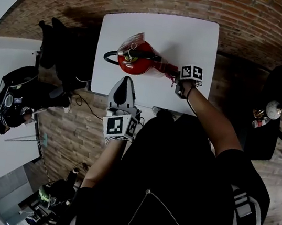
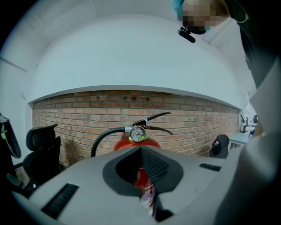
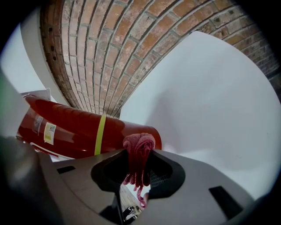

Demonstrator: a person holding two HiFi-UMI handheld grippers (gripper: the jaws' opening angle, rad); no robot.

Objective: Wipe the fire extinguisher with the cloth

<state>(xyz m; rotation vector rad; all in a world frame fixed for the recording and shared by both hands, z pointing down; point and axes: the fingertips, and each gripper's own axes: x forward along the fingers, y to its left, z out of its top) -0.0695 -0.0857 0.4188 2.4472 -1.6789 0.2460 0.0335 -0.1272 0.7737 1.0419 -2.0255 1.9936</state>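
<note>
Support surface: a white, square, smooth tabletop [image 1: 194,43], which stood on a red-brown brick-pattern floor [image 1: 260,27]. One item rested directly on it: a red metal cylindrical fire extinguisher [image 1: 134,60] with a black hose and black lever, standing upright, left of the tabletop's centre. Its hose curved out toward the tabletop's left edge.

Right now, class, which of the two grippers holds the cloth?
The right gripper: its jaws pinch the red cloth beside the fire extinguisher. The left gripper is shut on nothing.
</note>
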